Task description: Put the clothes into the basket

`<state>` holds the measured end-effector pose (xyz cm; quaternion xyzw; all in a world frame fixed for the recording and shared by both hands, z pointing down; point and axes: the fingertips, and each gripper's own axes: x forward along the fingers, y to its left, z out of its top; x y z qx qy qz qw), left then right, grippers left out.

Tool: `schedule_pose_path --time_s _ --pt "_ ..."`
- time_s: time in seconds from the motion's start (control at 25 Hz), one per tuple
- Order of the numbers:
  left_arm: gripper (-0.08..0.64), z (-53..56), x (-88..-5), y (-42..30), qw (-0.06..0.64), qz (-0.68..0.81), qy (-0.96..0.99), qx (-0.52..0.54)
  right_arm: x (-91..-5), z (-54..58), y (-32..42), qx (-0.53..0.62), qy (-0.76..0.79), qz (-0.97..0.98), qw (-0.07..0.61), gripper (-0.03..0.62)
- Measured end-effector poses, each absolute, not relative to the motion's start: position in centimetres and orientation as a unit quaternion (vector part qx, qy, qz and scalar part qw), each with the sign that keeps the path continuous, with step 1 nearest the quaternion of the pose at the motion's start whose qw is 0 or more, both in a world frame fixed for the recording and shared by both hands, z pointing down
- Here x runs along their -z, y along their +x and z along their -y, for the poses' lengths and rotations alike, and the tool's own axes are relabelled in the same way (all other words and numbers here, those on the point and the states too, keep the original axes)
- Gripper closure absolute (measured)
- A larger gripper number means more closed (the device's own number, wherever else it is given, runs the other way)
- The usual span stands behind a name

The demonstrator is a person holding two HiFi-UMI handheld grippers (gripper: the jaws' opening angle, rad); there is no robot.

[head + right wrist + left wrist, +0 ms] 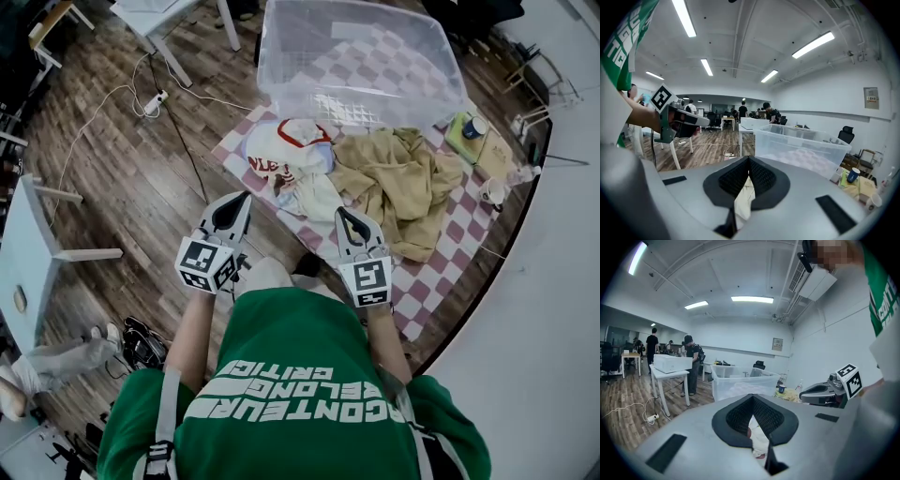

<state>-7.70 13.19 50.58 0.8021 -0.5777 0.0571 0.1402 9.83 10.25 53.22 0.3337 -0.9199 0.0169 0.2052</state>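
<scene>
A clear plastic basket [281, 75] stands at the far end of a pink checkered mat [441, 253]. In front of it lie a white shirt with red trim [281, 150], a tan garment [394, 173] and a small pale cloth [314, 197]. My left gripper [242, 199] hovers at the mat's near edge, shut and holding nothing. My right gripper [341, 214] is beside it, over the pale cloth and the tan garment's edge, also shut and empty. In the left gripper view the basket [740, 383] is ahead; the right gripper view shows the basket [801, 145] too.
A green book with a cup [473, 131] sits at the mat's far right corner. A power strip and cable [155, 98] lie on the wood floor at left, near white table legs [169, 47]. People stand by a white table [670, 369] further off.
</scene>
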Motion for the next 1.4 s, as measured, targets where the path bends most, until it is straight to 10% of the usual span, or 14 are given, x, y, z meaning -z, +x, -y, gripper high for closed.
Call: schedule_pose_path --time_s 1.4 --pt "0.563 3.8 -56.6 -17.7 0.188 0.445 0.871 -0.084 -58.0 2.4 -0.2 -0.185 0.447 0.859 0.167 0.584"
